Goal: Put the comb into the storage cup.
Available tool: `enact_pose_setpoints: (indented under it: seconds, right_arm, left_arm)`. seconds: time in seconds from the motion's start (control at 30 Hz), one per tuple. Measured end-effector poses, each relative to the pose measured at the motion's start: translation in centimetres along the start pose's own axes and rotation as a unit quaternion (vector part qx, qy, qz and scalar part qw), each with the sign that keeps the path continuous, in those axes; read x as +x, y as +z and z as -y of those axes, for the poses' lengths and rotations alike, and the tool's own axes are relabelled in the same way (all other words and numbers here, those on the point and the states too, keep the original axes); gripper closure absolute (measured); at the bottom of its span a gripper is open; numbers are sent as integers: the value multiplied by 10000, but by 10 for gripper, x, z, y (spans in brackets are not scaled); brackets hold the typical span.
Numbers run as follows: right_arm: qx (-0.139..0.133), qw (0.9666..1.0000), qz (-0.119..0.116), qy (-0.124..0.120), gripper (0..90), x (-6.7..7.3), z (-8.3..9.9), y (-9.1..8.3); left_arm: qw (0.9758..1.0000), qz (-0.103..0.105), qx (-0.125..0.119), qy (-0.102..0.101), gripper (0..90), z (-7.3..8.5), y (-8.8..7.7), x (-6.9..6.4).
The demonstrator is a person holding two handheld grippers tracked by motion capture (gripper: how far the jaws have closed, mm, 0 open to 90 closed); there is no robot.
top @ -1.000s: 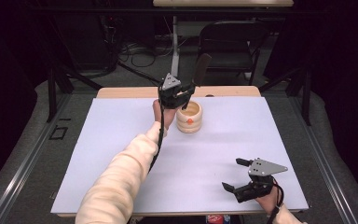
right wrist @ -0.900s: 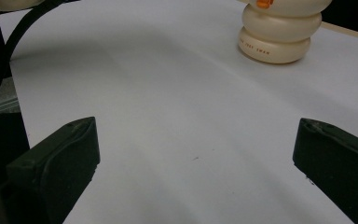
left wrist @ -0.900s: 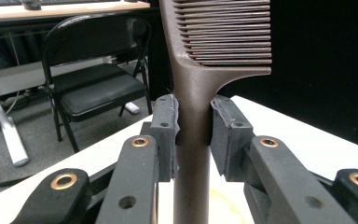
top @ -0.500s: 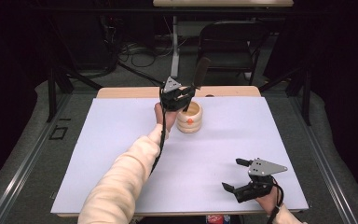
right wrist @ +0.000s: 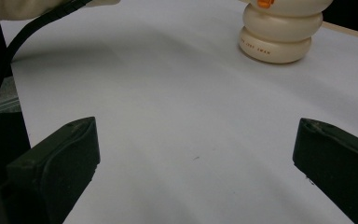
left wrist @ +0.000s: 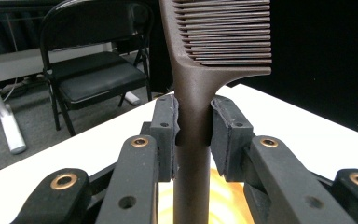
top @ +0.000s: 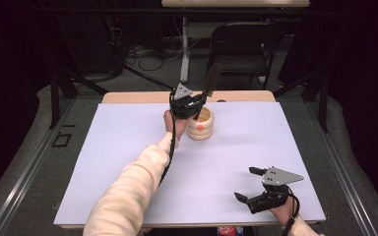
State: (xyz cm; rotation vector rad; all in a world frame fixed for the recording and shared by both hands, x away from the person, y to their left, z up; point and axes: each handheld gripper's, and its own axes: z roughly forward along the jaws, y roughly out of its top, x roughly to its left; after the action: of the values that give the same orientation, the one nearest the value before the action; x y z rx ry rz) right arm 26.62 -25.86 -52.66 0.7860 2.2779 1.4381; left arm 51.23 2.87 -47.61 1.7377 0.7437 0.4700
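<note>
Currently a comb [left wrist: 200, 93] is pinched by its handle between the pads of the left gripper [top: 189, 104], at the far middle of the surface [top: 128, 137], directly over the open mouth of a cream ribbed cup [top: 200, 124]. Whether the handle's lower end is already inside the cup cannot be told from the high view; in the left gripper view the handle runs down toward the cup's yellow interior.

Judged step: the comb is being stood in the cup, or lifted from it. To do it well, the handle should be kept centred over the mouth and moved straight along its own length, so the rim is not caught and the light cup is not tipped or dragged. The pinch should be held firm until the handle's end is supported; a sideways pull would likely topple the cup.

Orientation: the comb's long axis is near upright, leaning a little to the right at the top in the high view. The toothed end points up and away from the person, the handle end down into the cup; the teeth face right in the left gripper view.

At the near right, the right gripper [top: 256, 189] is held just above the surface with jaws spread wide and nothing between them, well apart from the cup.
</note>
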Motion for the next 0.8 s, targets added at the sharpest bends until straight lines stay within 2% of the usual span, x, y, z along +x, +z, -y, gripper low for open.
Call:
enact_pose_setpoints:
  seconds: [0.27,0.43,0.6,0.8]
  right_arm:
    - [9,10000,-8,-2,1,0,0,0]
    - [9,10000,-8,-5,1,0,0,0]
    - [5,10000,-8,25,1,0,0,0]
    - [5,10000,-8,25,1,0,0,0]
  left_arm:
    - [9999,96,109,5,722,5,1,2]
    - [9992,13,383,132,723,8,4,-1]
    - [9988,37,461,147,723,10,6,-2]
    - [9976,2,669,191,722,11,8,-3]
